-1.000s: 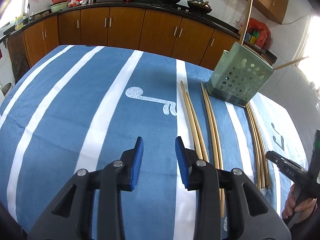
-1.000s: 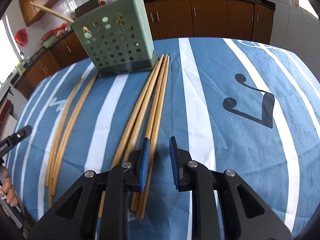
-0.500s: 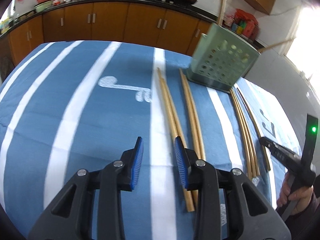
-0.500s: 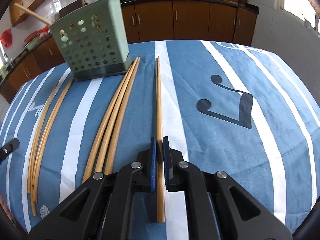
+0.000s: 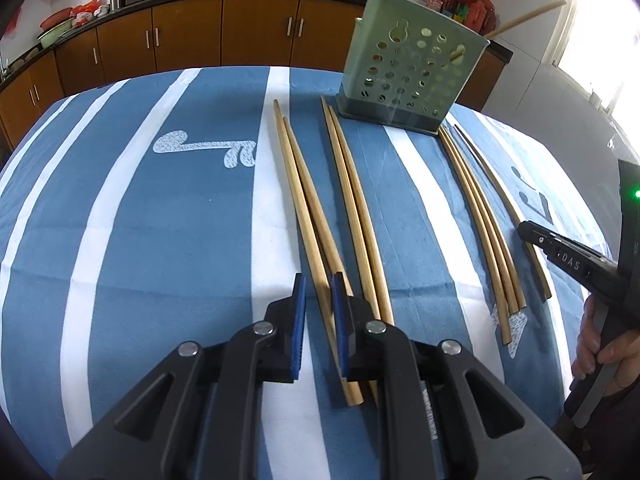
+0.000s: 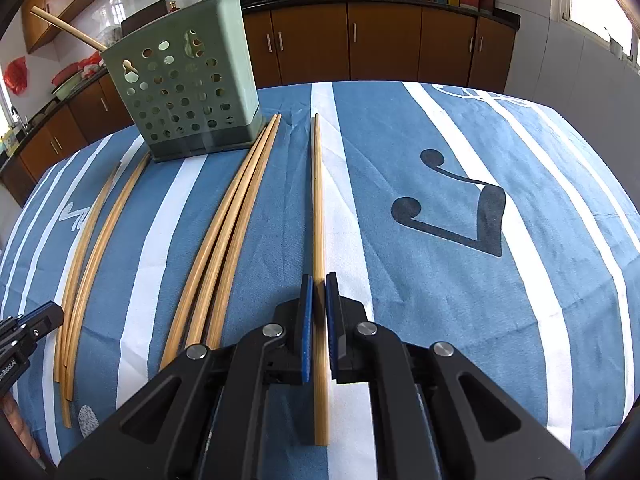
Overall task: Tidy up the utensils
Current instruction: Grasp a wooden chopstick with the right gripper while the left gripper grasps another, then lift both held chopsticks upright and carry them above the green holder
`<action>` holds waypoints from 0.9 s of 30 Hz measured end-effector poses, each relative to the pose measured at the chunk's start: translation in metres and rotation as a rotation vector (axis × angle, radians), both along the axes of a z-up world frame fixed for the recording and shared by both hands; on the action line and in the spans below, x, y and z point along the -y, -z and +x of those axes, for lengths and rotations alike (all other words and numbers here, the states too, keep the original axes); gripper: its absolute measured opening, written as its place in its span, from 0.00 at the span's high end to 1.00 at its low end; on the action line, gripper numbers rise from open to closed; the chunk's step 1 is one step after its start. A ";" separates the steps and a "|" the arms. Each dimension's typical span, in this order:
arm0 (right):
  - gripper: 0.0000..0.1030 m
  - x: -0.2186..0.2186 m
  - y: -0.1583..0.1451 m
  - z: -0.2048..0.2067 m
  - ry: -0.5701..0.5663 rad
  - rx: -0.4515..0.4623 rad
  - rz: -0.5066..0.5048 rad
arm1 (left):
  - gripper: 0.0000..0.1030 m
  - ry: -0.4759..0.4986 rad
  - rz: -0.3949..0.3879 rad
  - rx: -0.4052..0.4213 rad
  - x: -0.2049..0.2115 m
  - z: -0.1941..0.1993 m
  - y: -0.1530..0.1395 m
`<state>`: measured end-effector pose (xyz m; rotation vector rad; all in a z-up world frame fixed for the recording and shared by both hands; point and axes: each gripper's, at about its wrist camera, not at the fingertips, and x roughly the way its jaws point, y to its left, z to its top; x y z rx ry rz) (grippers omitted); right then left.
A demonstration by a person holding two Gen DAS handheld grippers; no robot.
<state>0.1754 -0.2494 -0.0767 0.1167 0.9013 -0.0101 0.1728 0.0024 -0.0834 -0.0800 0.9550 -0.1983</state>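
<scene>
Several long wooden chopsticks lie on the blue striped tablecloth (image 5: 160, 220). A green perforated holder (image 5: 412, 76) stands at the far side with chopsticks in it; it also shows in the right wrist view (image 6: 188, 96). My left gripper (image 5: 319, 312) is open, its blue pads either side of one chopstick (image 5: 304, 208) of the leftmost pair. My right gripper (image 6: 316, 312) is shut on a single chopstick (image 6: 318, 200), which points away toward the holder. Three more chopsticks (image 6: 228, 232) lie to its left.
Brown kitchen cabinets (image 5: 192, 36) and a black counter with pans run behind the table. The right gripper's body (image 5: 576, 264) and the hand holding it show at the right edge of the left wrist view. The cloth's front edge is just below both grippers.
My left gripper has moved right and forward to straddle a chopstick, jaws narrower. My right gripper closed on one chopstick and drew it to the right, apart from the other three.
</scene>
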 end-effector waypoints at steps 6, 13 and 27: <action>0.93 0.000 -0.001 0.001 0.007 -0.002 0.013 | 0.91 -0.025 0.039 0.020 0.002 0.005 0.002; 0.93 -0.002 0.000 0.005 -0.013 0.010 -0.002 | 0.92 -0.102 0.053 0.027 -0.025 0.028 0.001; 0.93 0.012 0.002 0.031 0.048 0.033 -0.027 | 0.91 -0.152 0.055 0.061 -0.060 0.050 0.003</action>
